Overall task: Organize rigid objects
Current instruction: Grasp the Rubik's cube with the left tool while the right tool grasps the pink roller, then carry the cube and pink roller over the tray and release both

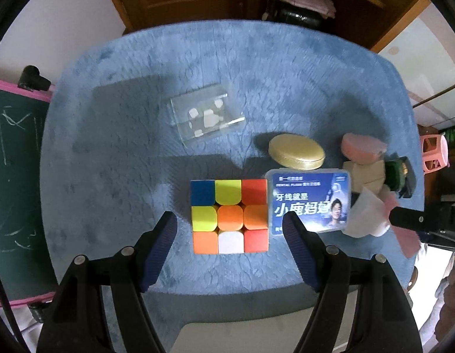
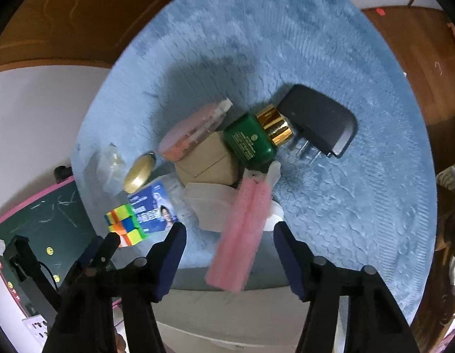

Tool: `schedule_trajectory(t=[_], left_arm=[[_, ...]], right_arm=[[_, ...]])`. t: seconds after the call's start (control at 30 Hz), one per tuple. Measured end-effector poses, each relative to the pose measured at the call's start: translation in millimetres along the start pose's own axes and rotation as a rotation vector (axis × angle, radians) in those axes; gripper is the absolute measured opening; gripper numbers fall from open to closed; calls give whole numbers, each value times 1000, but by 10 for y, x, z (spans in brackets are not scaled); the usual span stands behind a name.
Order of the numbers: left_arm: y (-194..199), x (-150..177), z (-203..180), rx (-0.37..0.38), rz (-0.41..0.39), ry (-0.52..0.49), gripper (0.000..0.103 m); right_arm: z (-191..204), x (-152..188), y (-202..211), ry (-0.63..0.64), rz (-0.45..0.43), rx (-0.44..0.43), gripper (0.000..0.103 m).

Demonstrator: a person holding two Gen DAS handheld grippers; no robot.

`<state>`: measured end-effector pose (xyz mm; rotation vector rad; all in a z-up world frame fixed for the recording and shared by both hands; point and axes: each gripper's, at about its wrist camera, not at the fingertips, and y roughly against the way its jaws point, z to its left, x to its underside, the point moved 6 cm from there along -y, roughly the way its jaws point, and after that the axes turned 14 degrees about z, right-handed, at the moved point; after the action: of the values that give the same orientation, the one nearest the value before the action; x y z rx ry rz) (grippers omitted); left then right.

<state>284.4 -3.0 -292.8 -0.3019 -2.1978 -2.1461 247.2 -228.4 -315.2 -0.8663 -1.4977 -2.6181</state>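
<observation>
Left jaws stand open astride the puzzle cube (image 1: 229,216); right jaws open astride the pink brush (image 2: 242,229).

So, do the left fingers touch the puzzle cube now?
Apart. In the left wrist view, blue cloth shows between the puzzle cube and each of the left fingers.

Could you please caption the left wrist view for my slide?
Open left tool poised above a colour cube on the blue mat.
</observation>
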Motion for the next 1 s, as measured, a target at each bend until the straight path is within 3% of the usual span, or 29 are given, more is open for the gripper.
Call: schedule_trajectory(t=[0.2,0.33,0.43,0.57,1.0], left_arm=[[-170,-36,50,17,37,27,77],[-204,-55,102,61,33,54,75],[-218,-84,156,120,28,79,66],[-254,-152,229,171,17,127,66],[-144,13,172,33,-33,101,62]], right_arm=[[-53,-57,-174,-27,48,-2,38],[-61,-64,-253,-33,66,-8,36],[-46,-61,-285,-29,65,-8,33],[-42,-40,-334,-18,64,-12,28],[41,212,-117,50,5,-73,25]])
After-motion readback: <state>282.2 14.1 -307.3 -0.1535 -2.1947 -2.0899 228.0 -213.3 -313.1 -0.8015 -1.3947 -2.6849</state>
